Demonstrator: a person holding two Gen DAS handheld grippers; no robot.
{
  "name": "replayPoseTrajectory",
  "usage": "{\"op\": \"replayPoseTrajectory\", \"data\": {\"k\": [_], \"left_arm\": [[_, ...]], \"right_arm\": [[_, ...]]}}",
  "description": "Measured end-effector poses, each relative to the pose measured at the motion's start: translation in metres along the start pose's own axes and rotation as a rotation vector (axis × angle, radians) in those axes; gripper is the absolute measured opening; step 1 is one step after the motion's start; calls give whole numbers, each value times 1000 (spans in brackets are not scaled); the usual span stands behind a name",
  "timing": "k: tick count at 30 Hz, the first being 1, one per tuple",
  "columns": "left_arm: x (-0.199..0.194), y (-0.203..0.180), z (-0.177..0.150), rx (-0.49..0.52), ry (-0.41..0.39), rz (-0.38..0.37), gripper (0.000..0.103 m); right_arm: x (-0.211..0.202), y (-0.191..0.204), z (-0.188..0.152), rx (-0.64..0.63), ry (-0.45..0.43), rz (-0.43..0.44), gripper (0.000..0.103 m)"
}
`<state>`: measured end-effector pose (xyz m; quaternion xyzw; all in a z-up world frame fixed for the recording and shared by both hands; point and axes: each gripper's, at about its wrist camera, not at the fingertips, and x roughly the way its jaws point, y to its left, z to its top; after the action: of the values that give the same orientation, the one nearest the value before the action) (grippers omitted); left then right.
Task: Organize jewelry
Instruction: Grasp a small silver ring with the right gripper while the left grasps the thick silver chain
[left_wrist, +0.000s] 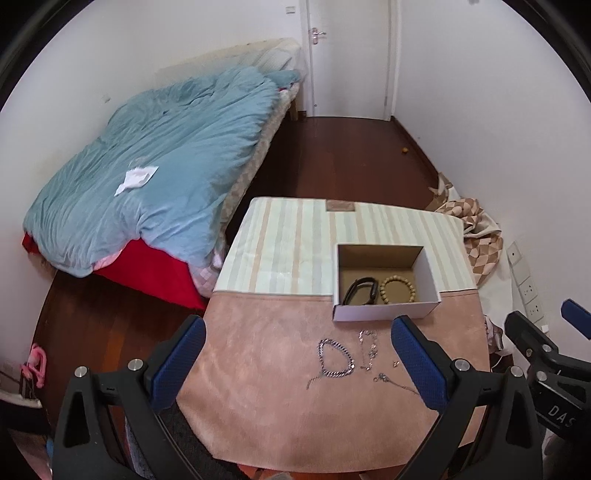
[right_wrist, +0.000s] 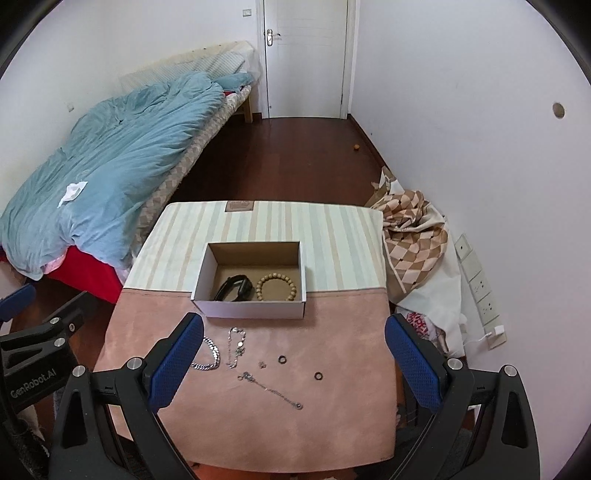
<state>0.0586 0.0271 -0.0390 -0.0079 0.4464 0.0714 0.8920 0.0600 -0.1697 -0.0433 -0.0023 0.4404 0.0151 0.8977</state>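
An open cardboard box (left_wrist: 384, 311) (right_wrist: 251, 309) stands on the table and holds a black band (left_wrist: 360, 291) (right_wrist: 234, 288) and a wooden bead bracelet (left_wrist: 398, 291) (right_wrist: 277, 287). On the pink mat in front of it lie a thick silver chain (left_wrist: 336, 357) (right_wrist: 209, 354), a thin silver chain (left_wrist: 369, 349) (right_wrist: 236, 347), a long thin chain (right_wrist: 271, 389), a small stud (right_wrist: 263, 364) and two dark rings (right_wrist: 282, 359) (right_wrist: 318, 376). My left gripper (left_wrist: 299, 363) is open above the silver chains. My right gripper (right_wrist: 295, 363) is open above the rings.
The table carries a pink mat (right_wrist: 332, 417) and a striped cloth (right_wrist: 332, 236). A bed with a blue duvet (left_wrist: 155, 162) stands to the left. A checkered cloth (right_wrist: 410, 236) lies by the right wall. A white door (right_wrist: 306, 55) is at the far end.
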Motion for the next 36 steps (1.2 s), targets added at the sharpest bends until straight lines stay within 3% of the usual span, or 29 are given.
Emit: {"op": "replayPoseTrajectory", "data": {"k": [6,12,16,19,24,28,33,36], "left_arm": [[32,11,-31,-15,65,51,103],[91,11,-77,-13,187,94,103],[130,10,-106,-8,275,126,103],[150,13,-123,-12,328,140,103],[167,16,-136,-12,365,157,103],[172,15,-135,-2,371,160,103],[177,17,-125,-10,367,134,103],[183,21,-116,-47,370,74,102]], "right_arm": [[39,-11,-32,40,94,-12,100],[107,-29,-94,117,224,-8,99],[148,-35,-131,158,292,12,75],[171,-41,-155,203,308,33,69],[184,-35,-170,190,259,24,52],[186,-29,-172,165,217,-7,11],[175,-34,-165,206,183,23,11],[160,-44,-152,248,145,52,11]]}}
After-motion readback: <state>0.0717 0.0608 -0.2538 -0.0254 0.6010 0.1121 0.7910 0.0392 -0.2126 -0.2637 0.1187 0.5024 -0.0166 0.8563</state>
